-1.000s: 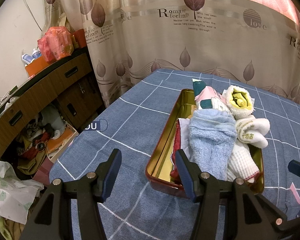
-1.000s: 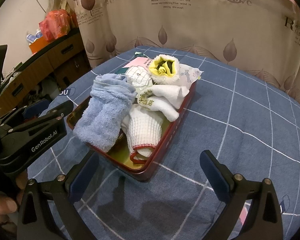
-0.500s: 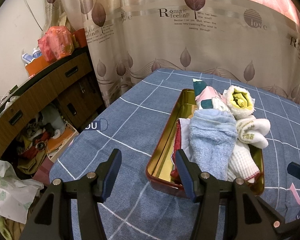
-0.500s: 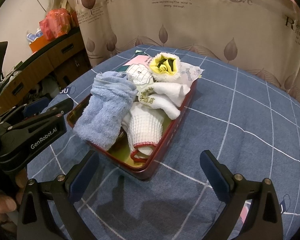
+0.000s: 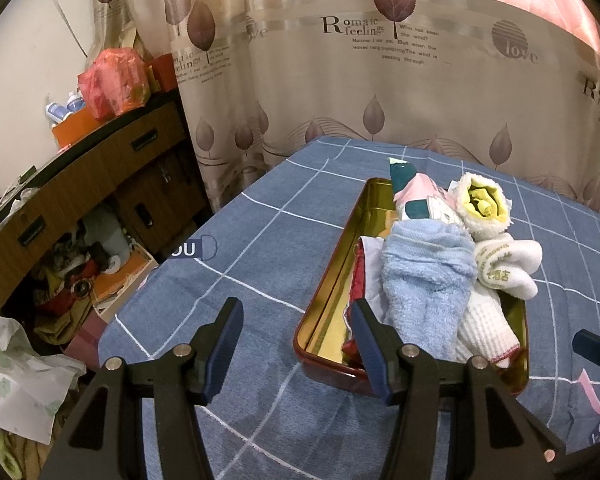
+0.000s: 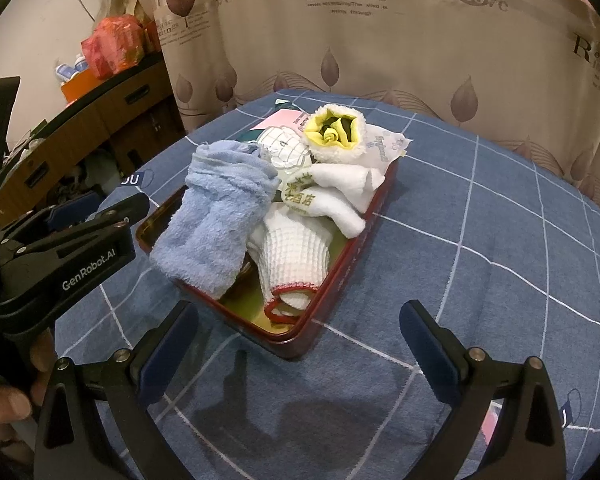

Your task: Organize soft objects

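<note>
I see a leaf-print curtain (image 5: 380, 80) lettered "Romantic feelings" hanging behind the table's blue checked cloth (image 5: 260, 248). At left, a wooden cabinet (image 5: 80, 184) carries a red plastic bag (image 5: 112, 82); crumpled white bags (image 5: 16, 392) lie below.

Light-blue towel (image 6: 216, 224), red-gold tray (image 6: 352, 256), blue white-checked tablecloth (image 6: 480, 240)

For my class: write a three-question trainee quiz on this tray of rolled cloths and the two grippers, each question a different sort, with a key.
1. True or false: the left hand-held gripper grips the blue towel.
2. Which roll lies farthest from the cameras? A blue towel, B yellow-centred roll, C red-trimmed waffle cloth.
3. Fill in: every roll sits in the ___.

Key: 1 false, its jaws stand open and empty; 2 B; 3 tray.
</note>
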A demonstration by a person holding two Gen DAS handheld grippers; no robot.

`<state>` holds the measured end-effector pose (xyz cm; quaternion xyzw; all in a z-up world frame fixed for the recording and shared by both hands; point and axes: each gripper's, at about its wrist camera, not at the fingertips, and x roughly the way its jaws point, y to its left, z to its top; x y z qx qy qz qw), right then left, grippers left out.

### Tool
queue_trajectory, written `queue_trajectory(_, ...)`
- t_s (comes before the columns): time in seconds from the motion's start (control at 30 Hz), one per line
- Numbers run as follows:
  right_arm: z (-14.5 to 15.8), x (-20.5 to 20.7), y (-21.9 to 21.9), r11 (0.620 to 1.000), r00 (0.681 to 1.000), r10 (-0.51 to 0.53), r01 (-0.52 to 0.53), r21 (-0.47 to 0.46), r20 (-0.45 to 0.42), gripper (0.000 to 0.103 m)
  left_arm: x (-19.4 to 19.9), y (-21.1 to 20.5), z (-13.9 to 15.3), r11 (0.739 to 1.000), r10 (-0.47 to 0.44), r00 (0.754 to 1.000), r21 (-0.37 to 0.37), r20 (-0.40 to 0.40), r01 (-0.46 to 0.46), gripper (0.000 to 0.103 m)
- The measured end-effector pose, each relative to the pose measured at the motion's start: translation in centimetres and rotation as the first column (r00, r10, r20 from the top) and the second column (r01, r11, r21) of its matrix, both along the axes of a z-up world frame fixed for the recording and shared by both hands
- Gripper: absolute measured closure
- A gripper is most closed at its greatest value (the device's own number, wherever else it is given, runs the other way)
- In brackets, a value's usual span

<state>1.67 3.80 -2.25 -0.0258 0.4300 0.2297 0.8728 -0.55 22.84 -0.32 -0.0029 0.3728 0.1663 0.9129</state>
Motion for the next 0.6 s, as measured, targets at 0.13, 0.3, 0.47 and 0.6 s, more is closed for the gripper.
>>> queue_trajectory(0.13, -0.02, 0.02, 0.03, 1.000, 1.000, 0.000, 0.000, -0.001, -0.002, 0.003, 0.02, -0.05, 0.02, 1.000, -0.004, 1.000, 0.009, -0.002, 0.004, 0.046)
queue_trajectory(0.3, -0.02, 0.01, 0.04, 1.000, 1.000, 0.000, 0.000, 0.000, -0.002, 0.003, -0.08, -0.23, 0.03, 1.000, -0.009, 1.000, 0.014, 0.001, 0.009, 0.046)
queue_trajectory(0.47, -0.02, 0.01, 0.02, 1.000, 1.000, 0.001, -0.001, -0.001, -0.005, 0.003, -0.03, -0.26, 0.02, 1.000, -0.013, 1.000, 0.017, -0.002, 0.013, 0.046)
queue_trajectory(0.6, 0.03, -0.08, 0.03, 1.000, 1.000, 0.002, -0.002, -0.003, -0.002, 0.003, -0.02, -0.30, 0.08, 1.000, -0.019, 1.000, 0.016, 0.002, 0.019, 0.046)
